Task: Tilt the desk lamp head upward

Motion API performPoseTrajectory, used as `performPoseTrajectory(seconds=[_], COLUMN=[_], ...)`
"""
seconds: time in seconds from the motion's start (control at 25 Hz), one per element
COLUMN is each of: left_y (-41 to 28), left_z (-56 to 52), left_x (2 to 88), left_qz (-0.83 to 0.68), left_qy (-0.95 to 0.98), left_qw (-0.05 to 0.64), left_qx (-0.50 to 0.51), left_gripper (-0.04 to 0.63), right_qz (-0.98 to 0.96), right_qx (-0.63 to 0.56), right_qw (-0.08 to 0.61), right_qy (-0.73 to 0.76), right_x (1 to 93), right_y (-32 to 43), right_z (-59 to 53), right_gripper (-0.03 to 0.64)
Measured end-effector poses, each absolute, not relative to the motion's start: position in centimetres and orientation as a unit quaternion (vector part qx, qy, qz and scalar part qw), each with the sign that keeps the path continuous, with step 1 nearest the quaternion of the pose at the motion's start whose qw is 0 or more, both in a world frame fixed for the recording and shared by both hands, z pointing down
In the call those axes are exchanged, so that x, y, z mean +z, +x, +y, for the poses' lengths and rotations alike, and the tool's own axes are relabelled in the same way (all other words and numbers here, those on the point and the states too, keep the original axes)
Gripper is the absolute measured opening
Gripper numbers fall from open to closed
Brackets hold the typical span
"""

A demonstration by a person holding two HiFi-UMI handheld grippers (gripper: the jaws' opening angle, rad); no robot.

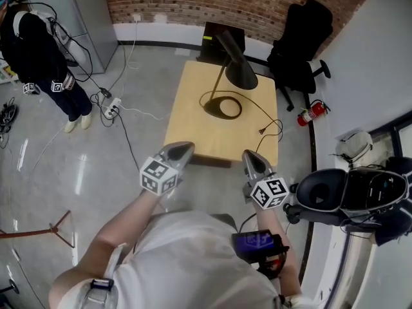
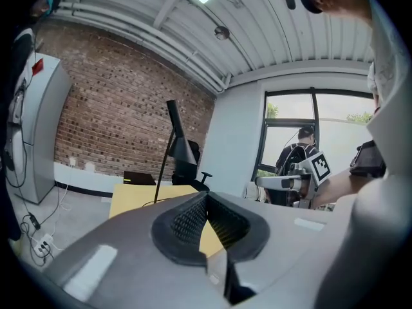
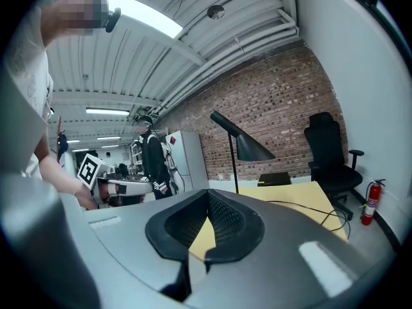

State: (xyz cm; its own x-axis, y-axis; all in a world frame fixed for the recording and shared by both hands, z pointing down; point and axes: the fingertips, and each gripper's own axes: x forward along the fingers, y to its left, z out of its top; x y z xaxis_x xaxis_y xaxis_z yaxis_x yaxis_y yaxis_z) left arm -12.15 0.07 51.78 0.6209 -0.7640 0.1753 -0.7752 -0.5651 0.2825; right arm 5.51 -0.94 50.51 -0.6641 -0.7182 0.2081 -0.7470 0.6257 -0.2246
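A black desk lamp stands on a light wooden table (image 1: 193, 124). Its ring base (image 1: 223, 105) rests near the table's middle and its cone head (image 1: 237, 66) hangs over the far right part, pointing downward. In the right gripper view the lamp head (image 3: 250, 145) slopes down from its thin stem; the left gripper view shows the lamp head (image 2: 179, 143) from the other side. My left gripper (image 1: 183, 149) and right gripper (image 1: 251, 159) hover side by side at the table's near edge, both shut and empty, well short of the lamp.
The lamp's cord (image 1: 265, 118) trails to a plug near the table's right edge. A black office chair (image 1: 299, 47) and a red fire extinguisher (image 1: 311, 112) stand to the right. A person (image 1: 38, 50) stands far left, with a power strip (image 1: 111, 108) and cables on the floor.
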Motion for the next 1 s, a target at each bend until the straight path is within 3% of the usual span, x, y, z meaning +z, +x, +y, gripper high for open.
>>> performPoseTrajectory(seconds=[1.0], left_y=[-14.3], left_z=[-2.3], left_x=[52.4], left_qz=[-0.476], left_qy=[0.864], left_qw=[0.163], left_qx=[0.022], left_gripper=[0.002], right_qz=[-0.913], right_qx=[0.161], right_qw=[0.050], right_qy=[0.371], right_x=[52.3], right_y=[2.8], right_z=[-5.5], right_gripper=[0.011])
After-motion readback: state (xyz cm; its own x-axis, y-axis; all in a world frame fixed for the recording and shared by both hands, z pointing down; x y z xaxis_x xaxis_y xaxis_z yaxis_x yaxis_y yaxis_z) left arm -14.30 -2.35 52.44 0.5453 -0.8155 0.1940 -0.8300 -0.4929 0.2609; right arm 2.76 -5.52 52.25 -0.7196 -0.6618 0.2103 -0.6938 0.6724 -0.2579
